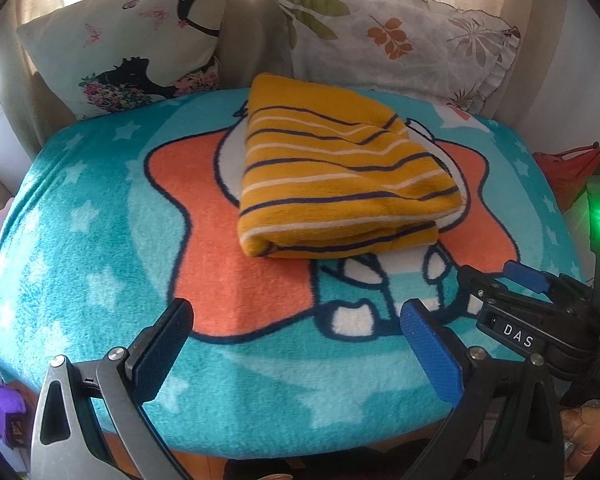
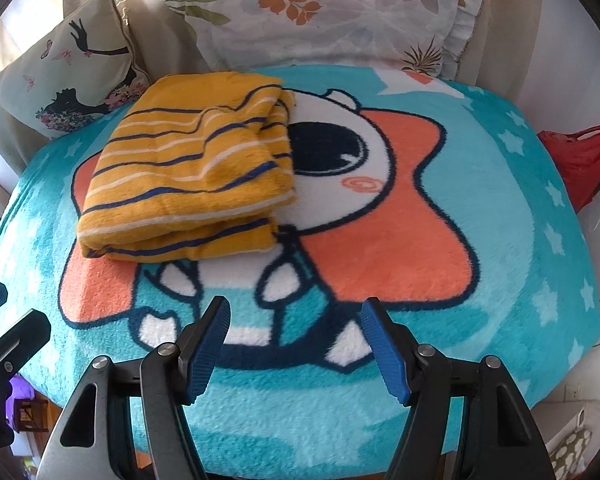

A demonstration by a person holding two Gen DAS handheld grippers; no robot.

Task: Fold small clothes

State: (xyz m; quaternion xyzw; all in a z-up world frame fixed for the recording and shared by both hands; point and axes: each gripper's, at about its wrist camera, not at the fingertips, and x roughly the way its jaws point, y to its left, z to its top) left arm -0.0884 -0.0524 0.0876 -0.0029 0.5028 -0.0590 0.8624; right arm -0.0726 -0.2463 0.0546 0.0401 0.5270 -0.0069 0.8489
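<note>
A mustard-yellow garment with navy and white stripes (image 1: 340,172) lies folded in a compact stack on the teal cartoon blanket (image 1: 80,240). It also shows in the right wrist view (image 2: 192,176), left of centre. My left gripper (image 1: 296,316) is open and empty, hovering above the blanket's near part, short of the garment. My right gripper (image 2: 296,316) is open and empty too, near the blanket's front edge, to the right of the garment. The right gripper also shows in the left wrist view (image 1: 500,284) at the right.
Two pillows lean at the back: a butterfly-print one (image 1: 128,40) and a leaf-print one (image 1: 400,40). A red bag (image 2: 584,160) sits off the right edge. A purple object (image 1: 4,412) lies below the blanket's left front edge.
</note>
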